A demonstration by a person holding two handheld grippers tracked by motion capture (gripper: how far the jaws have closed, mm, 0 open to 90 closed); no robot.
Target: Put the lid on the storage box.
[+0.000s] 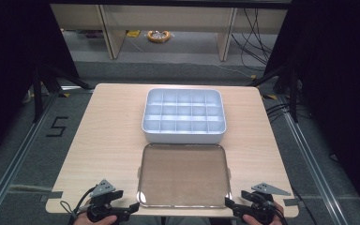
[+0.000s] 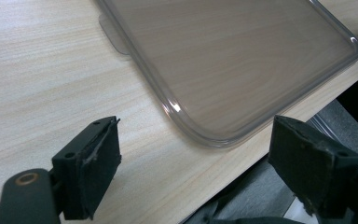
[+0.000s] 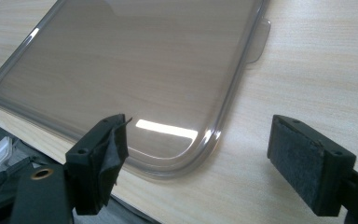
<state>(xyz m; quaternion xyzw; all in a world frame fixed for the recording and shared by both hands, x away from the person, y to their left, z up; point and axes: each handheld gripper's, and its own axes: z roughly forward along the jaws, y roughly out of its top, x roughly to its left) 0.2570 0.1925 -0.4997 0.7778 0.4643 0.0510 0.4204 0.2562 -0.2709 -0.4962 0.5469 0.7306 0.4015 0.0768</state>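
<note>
Clear plastic, faintly smoky, the flat lid (image 1: 183,175) lies on the near half of the wooden table (image 1: 108,136), its front edge close to the table's near edge and the wood grain showing through it. A small tab sticks out from each of its long sides. Just behind it, nearly touching its far edge, sits a pale grey-blue organiser box (image 1: 183,116) divided into rows of small square compartments, uncovered, with nothing visible inside them.

My left gripper (image 1: 130,209) rests at the near left corner of the table, its jaws spread wide and pointed toward the lid's near left corner; in the left gripper view (image 2: 193,163) that rounded corner lies between and ahead of the two black pads, which touch nothing. My right gripper (image 1: 228,204) mirrors it at the near right corner, jaws likewise wide apart and empty; in the right gripper view (image 3: 196,161) the lid's other near corner sits just ahead of the left pad. Both grippers are near the lid but apart from it. Grey carpeted floor (image 1: 23,154) surrounds the table, with black cables (image 1: 255,35) trailing beyond its far side.
</note>
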